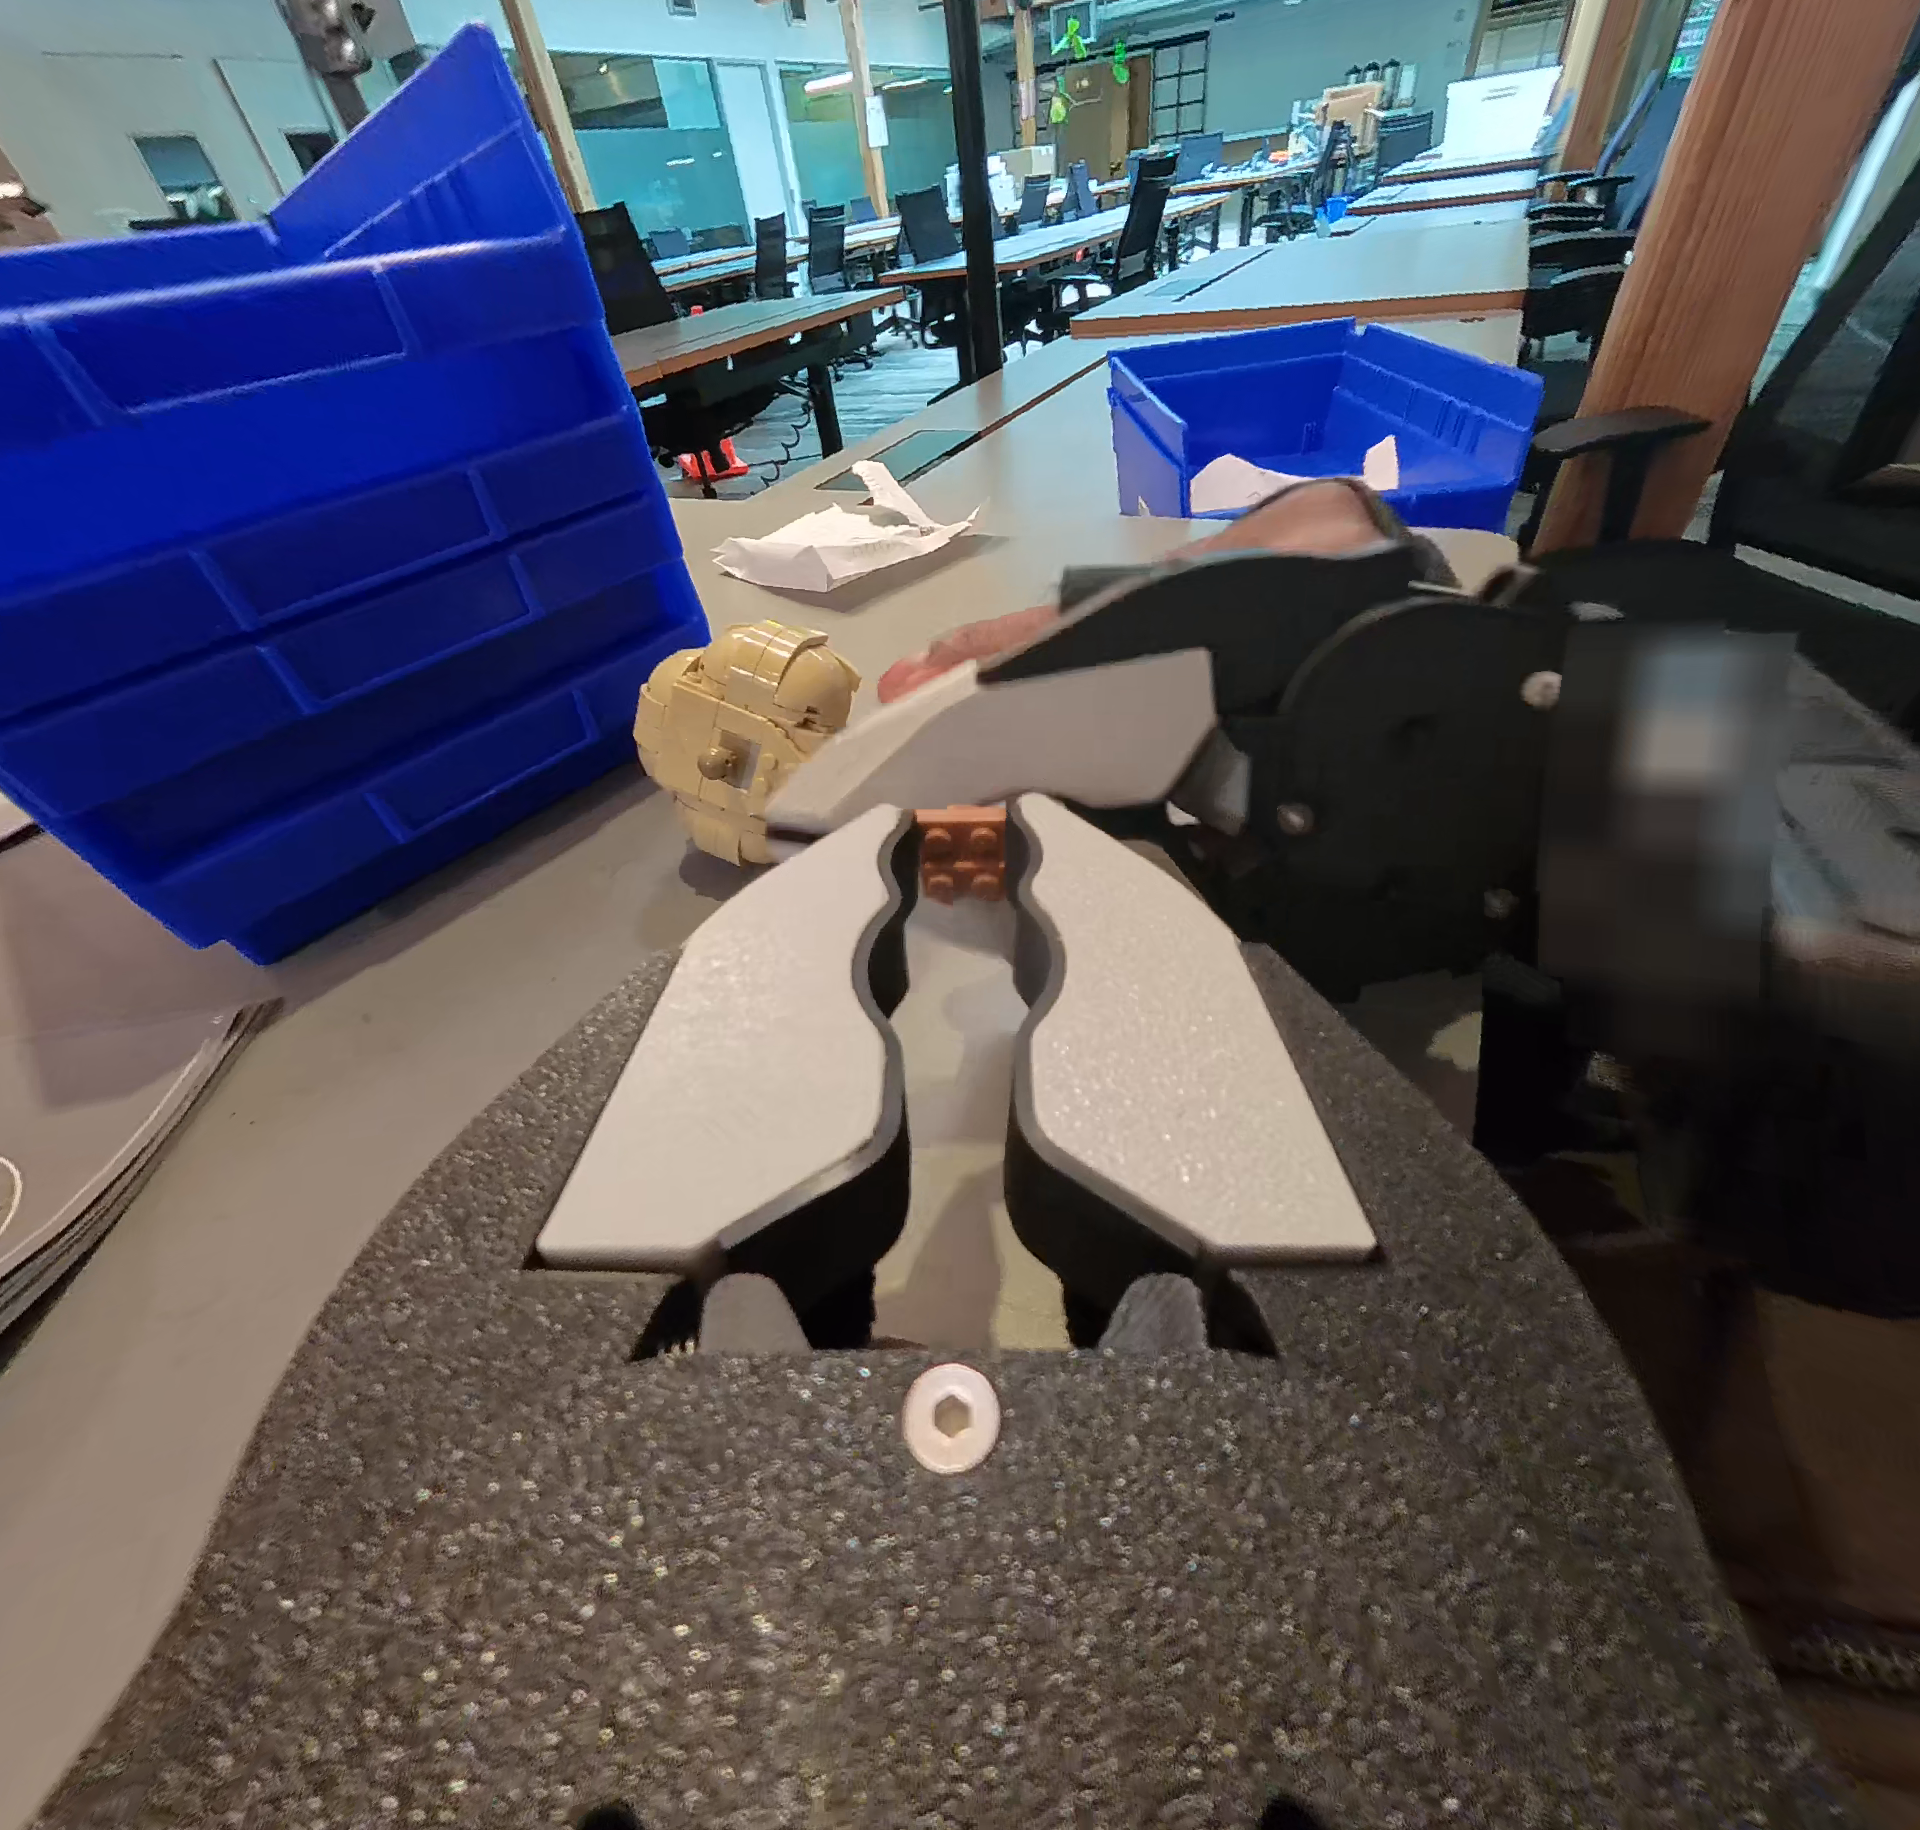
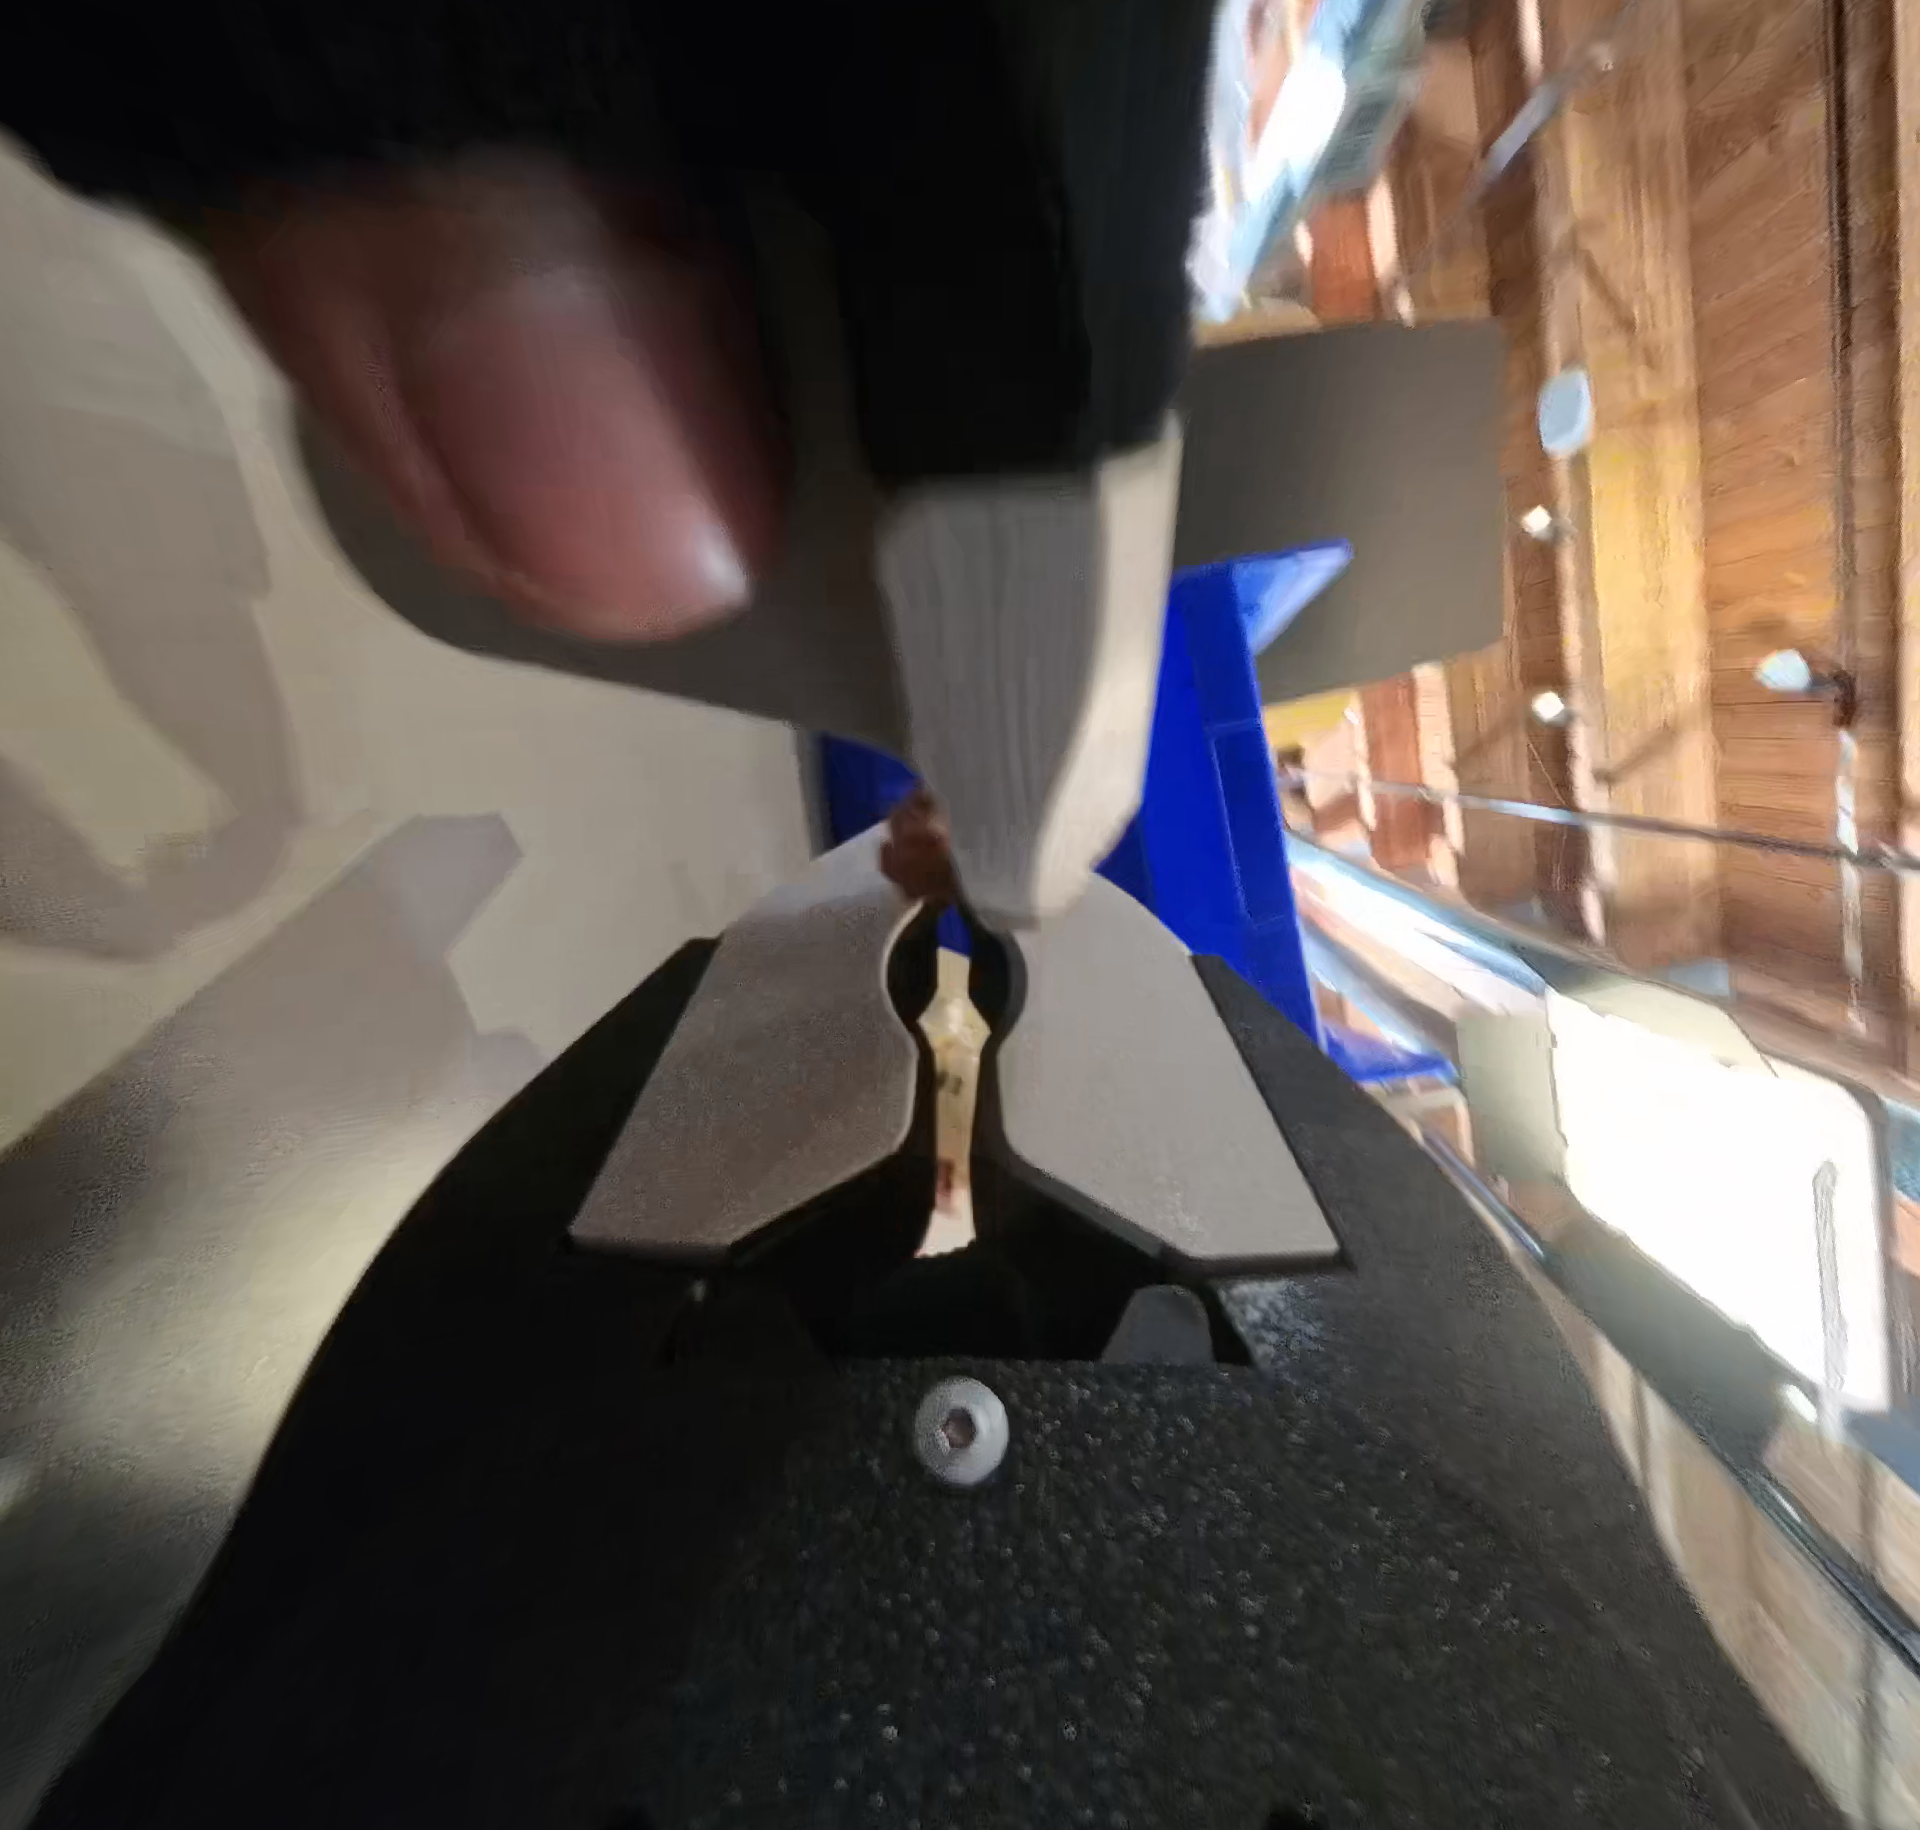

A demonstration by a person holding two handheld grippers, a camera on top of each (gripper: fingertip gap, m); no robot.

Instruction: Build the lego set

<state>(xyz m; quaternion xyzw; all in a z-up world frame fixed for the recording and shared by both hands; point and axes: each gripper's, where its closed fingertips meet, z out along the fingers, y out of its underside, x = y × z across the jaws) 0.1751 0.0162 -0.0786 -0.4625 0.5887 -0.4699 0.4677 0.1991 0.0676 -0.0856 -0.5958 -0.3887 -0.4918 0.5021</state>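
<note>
My left gripper (image 1: 961,835) is shut on a small brown studded brick (image 1: 961,866), held just above the grey table (image 1: 416,1001). My right gripper (image 1: 790,819) reaches in from the right, rolled on its side. Its shut fingers lie across the left gripper's tips and over the brick, beside a round tan lego build (image 1: 743,731) on the table. In the blurred right wrist view, the right gripper (image 2: 951,907) has its jaws together. The brown brick (image 2: 914,850) sits at its tip, next to a ribbed fingertip (image 2: 997,720) of the left gripper. A person's finger (image 2: 582,450) lies alongside.
A stack of blue bins (image 1: 312,554) stands tilted close on the left, behind the tan build. Another blue bin (image 1: 1320,409) with paper in it stands at the back right. A crumpled white paper bag (image 1: 842,544) lies between them. Booklets (image 1: 94,1157) lie at the left edge.
</note>
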